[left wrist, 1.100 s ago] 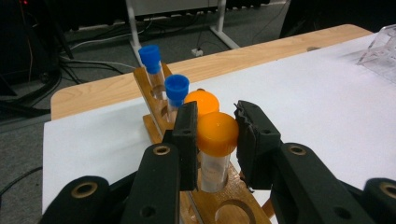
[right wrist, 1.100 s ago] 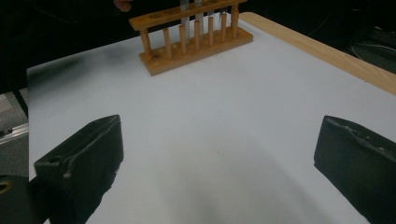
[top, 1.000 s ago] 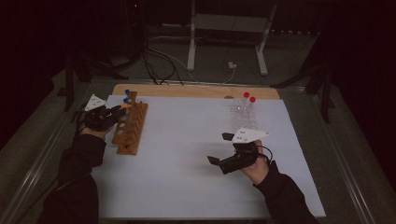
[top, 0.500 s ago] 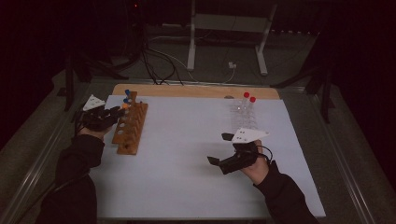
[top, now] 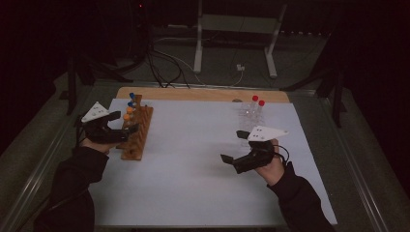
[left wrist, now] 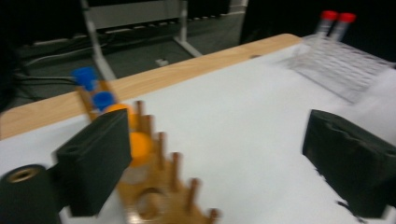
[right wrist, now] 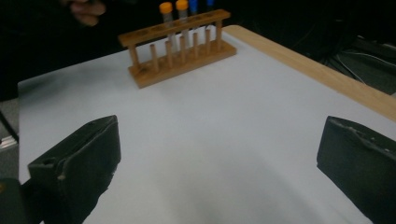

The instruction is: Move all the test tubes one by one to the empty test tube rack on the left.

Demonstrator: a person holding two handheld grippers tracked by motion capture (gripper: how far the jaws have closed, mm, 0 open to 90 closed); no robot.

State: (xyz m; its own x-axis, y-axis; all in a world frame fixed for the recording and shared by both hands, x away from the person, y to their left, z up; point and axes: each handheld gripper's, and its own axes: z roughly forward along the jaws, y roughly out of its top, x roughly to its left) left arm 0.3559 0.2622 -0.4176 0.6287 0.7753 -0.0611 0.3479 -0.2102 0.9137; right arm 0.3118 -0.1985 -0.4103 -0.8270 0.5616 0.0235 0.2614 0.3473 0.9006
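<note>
The wooden rack on the tabletop holds 4 capped tubes; 2 red-capped tubes remain in the clear rack. The left hand-held gripper, jaws just opened wide, sits beside an orange-capped tube, apparently just placed. The right hand-held gripper hovers wide and empty.

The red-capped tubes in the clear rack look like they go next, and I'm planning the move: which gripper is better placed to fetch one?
Right. The right gripper is open and empty, near the clear rack holding the red-capped tubes. The left gripper sits across the table at the wooden rack.
</note>
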